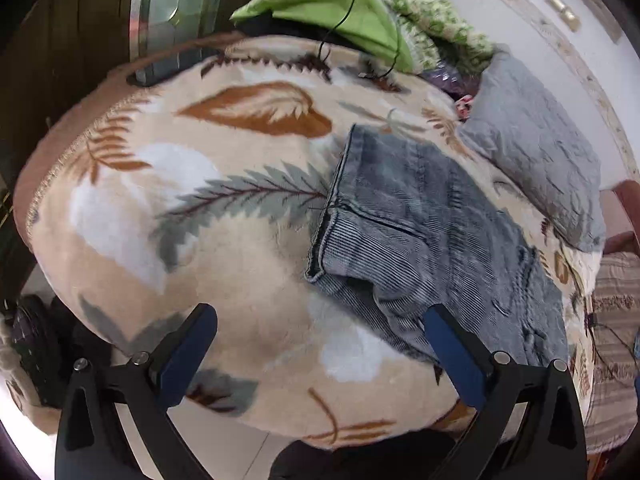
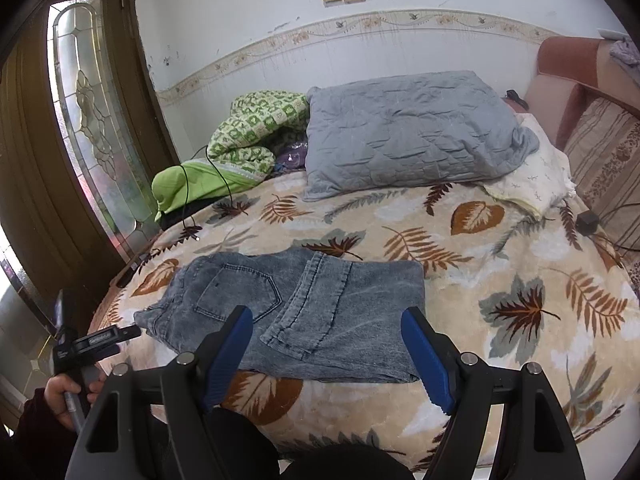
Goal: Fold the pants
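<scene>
1. centrally, folded grey jeans (image 2: 304, 312) lie flat on the leaf-print blanket (image 2: 500, 264), near its front edge.
2. right gripper (image 2: 328, 356): jaws wide apart, empty, above the jeans' near edge.
3. left gripper (image 1: 320, 344): jaws spread, empty, beside the jeans.
4. grey pillow (image 2: 412, 132) behind, well apart.

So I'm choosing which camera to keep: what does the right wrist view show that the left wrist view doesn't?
Only the right wrist view shows the left hand holding its handle, the pink headboard, the jeans' back pocket and the right gripper, open. Only the left wrist view shows the left gripper, open, and the floor beside the bed. Both show the folded jeans on the leaf-print blanket, the grey pillow and the green bedding.
</scene>
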`<control>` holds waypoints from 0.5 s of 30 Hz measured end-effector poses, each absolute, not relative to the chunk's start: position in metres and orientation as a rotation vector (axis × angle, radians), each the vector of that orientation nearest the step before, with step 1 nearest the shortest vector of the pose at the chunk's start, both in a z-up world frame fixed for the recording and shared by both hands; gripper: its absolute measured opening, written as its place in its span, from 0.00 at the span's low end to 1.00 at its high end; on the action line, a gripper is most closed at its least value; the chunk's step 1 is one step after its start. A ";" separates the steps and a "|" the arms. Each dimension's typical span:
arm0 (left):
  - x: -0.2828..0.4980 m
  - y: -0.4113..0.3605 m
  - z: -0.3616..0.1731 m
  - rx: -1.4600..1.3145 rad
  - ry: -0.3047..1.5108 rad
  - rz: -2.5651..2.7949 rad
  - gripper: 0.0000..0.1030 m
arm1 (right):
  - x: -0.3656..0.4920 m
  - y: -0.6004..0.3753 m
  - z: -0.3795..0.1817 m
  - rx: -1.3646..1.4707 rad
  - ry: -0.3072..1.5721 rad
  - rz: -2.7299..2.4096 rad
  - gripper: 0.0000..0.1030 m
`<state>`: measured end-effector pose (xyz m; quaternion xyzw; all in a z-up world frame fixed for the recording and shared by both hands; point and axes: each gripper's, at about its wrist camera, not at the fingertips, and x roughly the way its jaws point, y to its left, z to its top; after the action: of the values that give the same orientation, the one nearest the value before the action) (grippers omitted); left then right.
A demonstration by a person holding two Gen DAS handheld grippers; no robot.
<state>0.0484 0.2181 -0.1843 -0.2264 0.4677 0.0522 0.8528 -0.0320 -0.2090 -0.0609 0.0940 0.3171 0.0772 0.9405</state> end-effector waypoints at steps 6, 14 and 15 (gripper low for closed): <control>0.065 0.214 -0.198 -0.617 0.997 0.051 0.98 | -0.031 -0.208 -0.067 0.197 0.661 0.157 0.77; 0.090 0.208 -0.199 -0.627 0.990 0.046 0.66 | -0.030 -0.217 -0.070 0.219 0.660 0.146 0.77; 0.092 0.209 -0.199 -0.634 0.990 0.041 0.58 | -0.030 -0.219 -0.071 0.224 0.661 0.144 0.77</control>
<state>0.0916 0.2093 -0.1987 -0.2989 0.4669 0.0195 0.8321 -0.0304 -0.2189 -0.0712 0.1095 0.3235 0.0706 0.9372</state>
